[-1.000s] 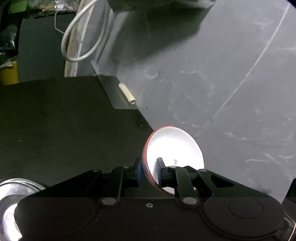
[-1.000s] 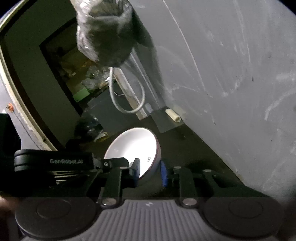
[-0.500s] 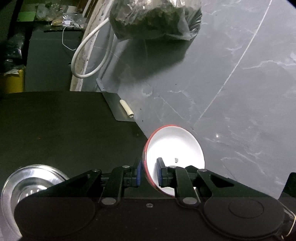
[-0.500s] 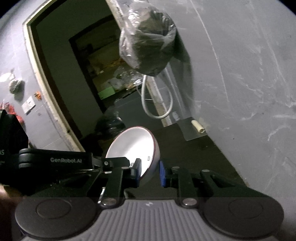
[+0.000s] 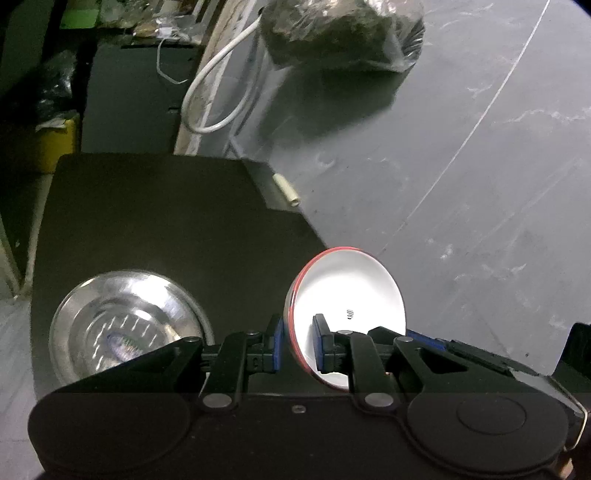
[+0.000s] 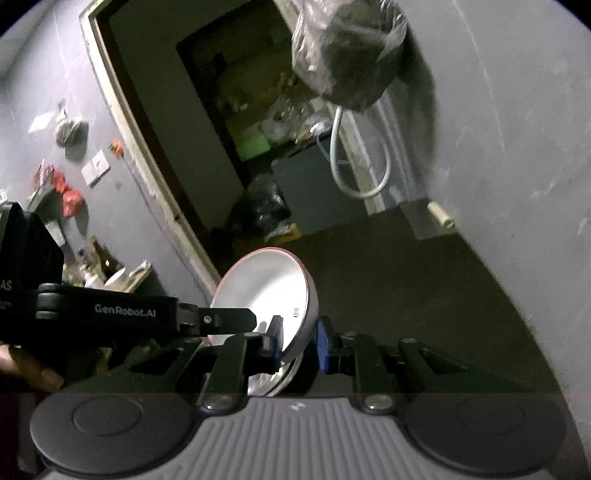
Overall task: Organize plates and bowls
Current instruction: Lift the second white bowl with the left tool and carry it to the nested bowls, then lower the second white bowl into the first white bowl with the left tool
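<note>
where the left wrist view a second ago caught only a sliver of the steel plate (image 5: 125,325) at its lower left corner, the whole dish now lies in sight on the dark table (image 5: 166,221), left of the left gripper (image 5: 298,341); that gripper pinches the rim of a white bowl with a red edge (image 5: 347,291), one blue pad outside and one inside, as before; the bowl stands tilted on edge, clear of the table; the plastic bag (image 5: 343,33) hanging on the grey wall (image 5: 461,184) has come fully into view; in the right wrist view, the left gripper's arm crosses from the left, and the right gripper (image 6: 300,341) is clamped on a second white bowl (image 6: 264,291), tilted, its jaws slightly tighter than before; the doorway (image 6: 207,110) now fills more of the view.
</note>
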Demonstrator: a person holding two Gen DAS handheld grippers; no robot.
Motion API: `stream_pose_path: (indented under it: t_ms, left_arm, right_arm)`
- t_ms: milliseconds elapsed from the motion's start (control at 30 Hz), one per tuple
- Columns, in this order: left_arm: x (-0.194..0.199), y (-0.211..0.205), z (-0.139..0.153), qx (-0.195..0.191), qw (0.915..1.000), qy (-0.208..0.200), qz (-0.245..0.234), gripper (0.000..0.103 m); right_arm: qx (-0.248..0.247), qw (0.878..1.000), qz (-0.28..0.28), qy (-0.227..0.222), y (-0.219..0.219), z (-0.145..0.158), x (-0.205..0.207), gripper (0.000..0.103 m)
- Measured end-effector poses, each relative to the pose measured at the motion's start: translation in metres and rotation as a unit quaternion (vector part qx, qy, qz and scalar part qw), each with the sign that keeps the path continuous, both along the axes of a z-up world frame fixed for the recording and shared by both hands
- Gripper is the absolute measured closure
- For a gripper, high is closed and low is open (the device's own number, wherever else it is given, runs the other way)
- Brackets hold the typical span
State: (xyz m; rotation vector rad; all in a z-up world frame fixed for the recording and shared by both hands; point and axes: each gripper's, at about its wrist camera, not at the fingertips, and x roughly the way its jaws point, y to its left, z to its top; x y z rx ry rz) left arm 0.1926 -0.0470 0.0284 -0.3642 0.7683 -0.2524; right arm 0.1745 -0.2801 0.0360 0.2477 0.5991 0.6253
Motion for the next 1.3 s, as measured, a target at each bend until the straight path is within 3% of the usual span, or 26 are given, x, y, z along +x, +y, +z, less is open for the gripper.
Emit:
stream_pose_path:
  t_ms: [967,1300]
  left_arm:
    - [-0.037,0.010,-0.054,0.016,0.9886,0.149,-0.010,0.086]
    - [-0.036,0.010,-0.058,0.024,0.9849,0.171,-0.017,0.085]
  right_arm:
    - [-0.091,0.985,0.104,0.100,0.029,-0.047,-0.027,0.082]
    - [-0.103,0.982,0.113,0.112,0.035,-0.054,-0.025,0.082]
